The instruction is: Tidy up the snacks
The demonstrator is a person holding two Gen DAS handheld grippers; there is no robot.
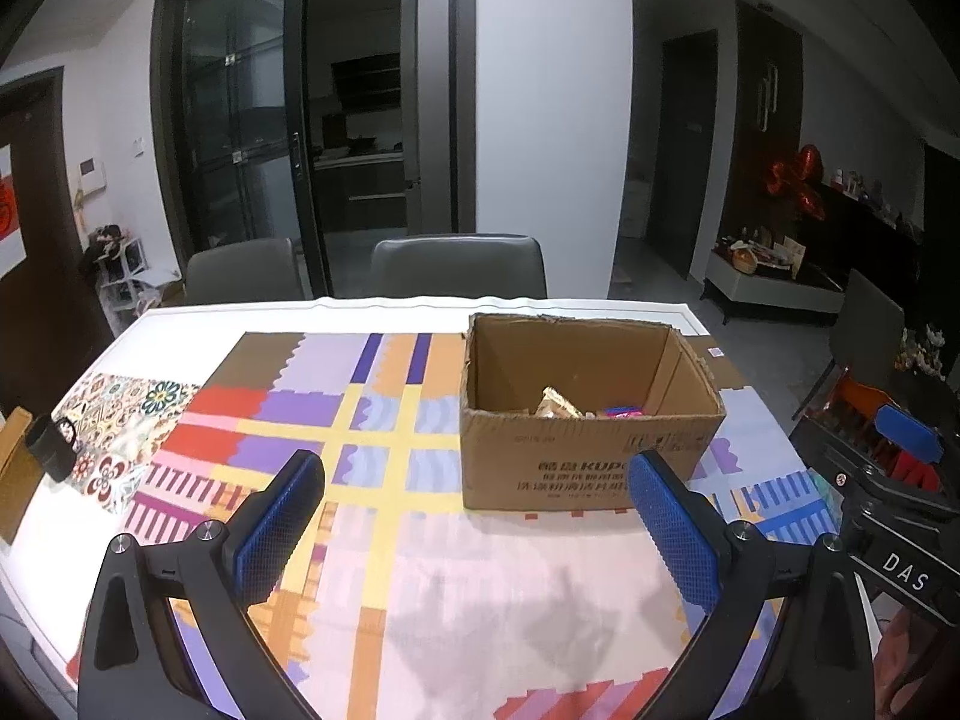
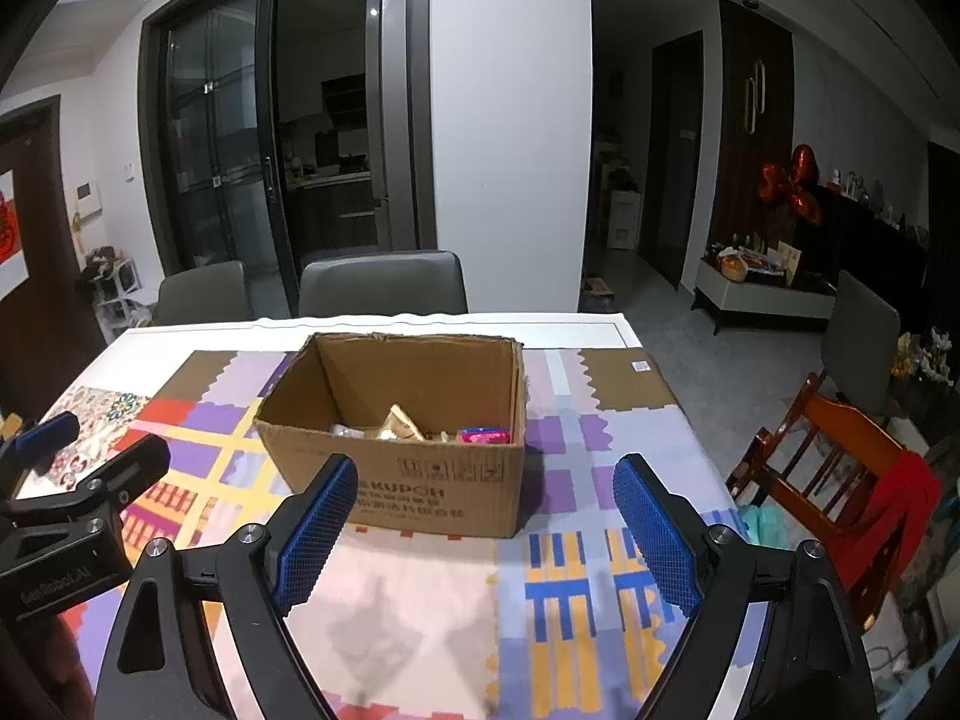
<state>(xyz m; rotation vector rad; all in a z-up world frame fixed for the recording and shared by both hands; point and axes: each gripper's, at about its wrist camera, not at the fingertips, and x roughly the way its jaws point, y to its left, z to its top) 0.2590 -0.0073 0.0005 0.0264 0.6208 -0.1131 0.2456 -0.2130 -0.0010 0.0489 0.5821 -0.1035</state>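
Standing beyond both wide-apart, empty tools (image 1: 474, 531) (image 2: 486, 531), the cardboard box (image 2: 396, 420) holds seemingly wrapped snacks (image 2: 480, 435).

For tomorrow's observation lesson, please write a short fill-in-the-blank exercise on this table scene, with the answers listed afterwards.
1. The snacks lie inside an open ____ box on the patterned table mat.
2. Both the left gripper and the right gripper are ____, with nothing between their blue pads.
3. One snack packet in the box is coloured ____.
4. Behind the table stand two grey ____.

Missing words: cardboard; open; pink; chairs
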